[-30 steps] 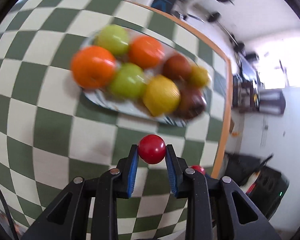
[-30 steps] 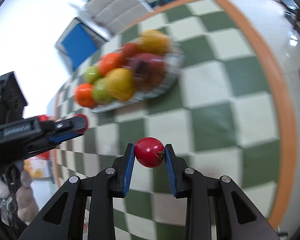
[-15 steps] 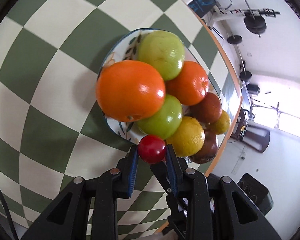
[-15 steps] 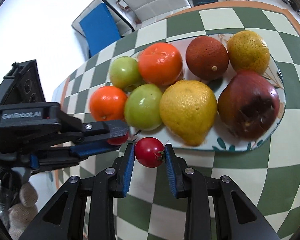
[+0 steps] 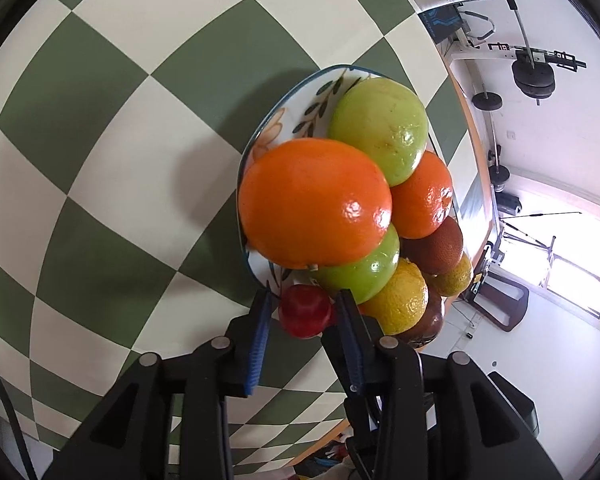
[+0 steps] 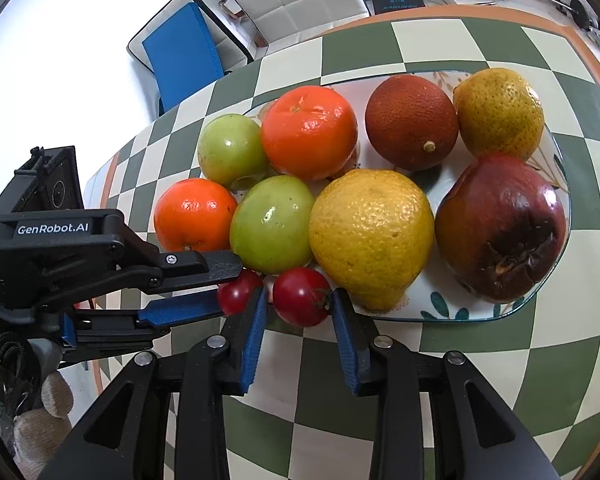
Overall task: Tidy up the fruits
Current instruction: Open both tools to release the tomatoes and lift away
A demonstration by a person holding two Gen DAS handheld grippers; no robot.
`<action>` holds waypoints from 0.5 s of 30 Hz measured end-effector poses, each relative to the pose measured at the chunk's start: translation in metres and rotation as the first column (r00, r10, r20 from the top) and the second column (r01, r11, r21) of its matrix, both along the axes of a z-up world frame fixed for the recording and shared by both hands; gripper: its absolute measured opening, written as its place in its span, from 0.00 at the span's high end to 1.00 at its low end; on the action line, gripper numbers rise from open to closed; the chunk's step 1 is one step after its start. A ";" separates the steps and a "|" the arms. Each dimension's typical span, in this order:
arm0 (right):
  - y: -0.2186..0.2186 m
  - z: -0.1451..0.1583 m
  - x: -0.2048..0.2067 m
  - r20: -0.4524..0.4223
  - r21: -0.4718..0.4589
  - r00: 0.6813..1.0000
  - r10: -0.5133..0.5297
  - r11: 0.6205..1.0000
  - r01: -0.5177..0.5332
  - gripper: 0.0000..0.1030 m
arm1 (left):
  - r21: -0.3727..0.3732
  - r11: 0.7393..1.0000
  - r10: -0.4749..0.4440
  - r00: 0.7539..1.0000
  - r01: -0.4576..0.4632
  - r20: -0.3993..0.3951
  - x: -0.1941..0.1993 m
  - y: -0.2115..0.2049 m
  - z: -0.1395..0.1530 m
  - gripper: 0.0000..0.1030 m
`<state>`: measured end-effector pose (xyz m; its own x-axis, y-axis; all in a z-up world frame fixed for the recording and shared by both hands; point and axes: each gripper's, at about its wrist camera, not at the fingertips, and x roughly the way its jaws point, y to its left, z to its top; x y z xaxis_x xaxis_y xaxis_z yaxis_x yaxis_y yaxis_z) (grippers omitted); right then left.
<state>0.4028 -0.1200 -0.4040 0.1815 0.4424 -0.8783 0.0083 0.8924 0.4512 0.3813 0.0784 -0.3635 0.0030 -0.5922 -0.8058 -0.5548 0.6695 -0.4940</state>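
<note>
Two grippers are being shown at the near edge of a patterned plate [image 6: 480, 314] that is standing on a green-and-cream checked counter [image 6: 480, 364]. The left gripper [image 5: 303, 312] is being opened, with a small red tomato [image 5: 305, 311] lying between its jaws; a gap is showing beside the left pad. The right gripper [image 6: 299, 300] is likewise being opened around a second red tomato [image 6: 302, 296], which is sitting at the plate's rim just below a green apple [image 6: 272, 224] and a yellow lemon [image 6: 372, 232]. Oranges, another green apple and a dark red apple [image 6: 500, 228] are filling the plate.
</note>
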 end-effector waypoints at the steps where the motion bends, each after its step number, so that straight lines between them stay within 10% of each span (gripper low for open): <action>1: -0.001 0.001 -0.003 -0.001 -0.001 1.000 0.000 1.000 0.000 0.63 | -0.002 1.000 -0.006 1.000 0.006 0.000 0.000 0.000 -0.001 0.70; 9: -0.013 0.021 -0.021 0.014 -0.009 1.000 -0.012 1.000 0.012 0.46 | 0.036 0.998 -0.047 0.999 0.046 0.020 -0.003 -0.005 0.011 0.69; 15: -0.036 0.060 -0.039 0.079 -0.169 0.996 -0.031 0.985 0.044 0.14 | 0.363 0.899 -0.284 0.957 0.244 0.060 -0.016 -0.029 0.046 0.53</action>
<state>0.3642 -0.1558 -0.3437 0.2640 0.2788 -0.9234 0.0154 0.9560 0.2931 0.3648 0.0490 -0.3174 -0.0155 -0.2653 -0.9640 -0.2905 0.9238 -0.2495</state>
